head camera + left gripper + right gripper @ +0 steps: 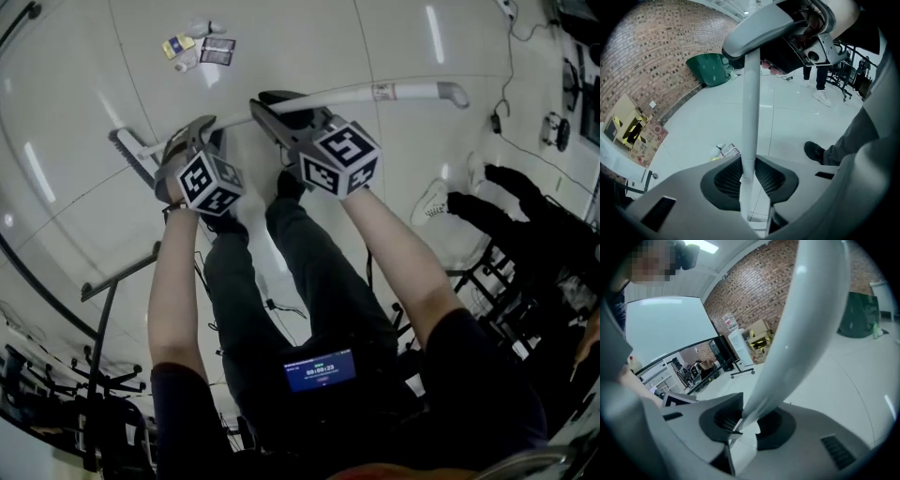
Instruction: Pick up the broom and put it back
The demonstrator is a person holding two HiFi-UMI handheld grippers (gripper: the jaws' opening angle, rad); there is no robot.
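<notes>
One white-handled broom (394,92) gripped by two grippers: left gripper (748,174) pinched on handle, right gripper (746,420) pinched on handle further along; broom held crosswise above floor (309,37)

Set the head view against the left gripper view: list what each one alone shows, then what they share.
Head view only: the lit screen at the person's waist and the marker cube on the left hand-held gripper. Left gripper view only: brick wall, green bin, cardboard boxes. Both: the white broom handle clamped by that gripper and the right hand-held gripper, plus floor litter.
</notes>
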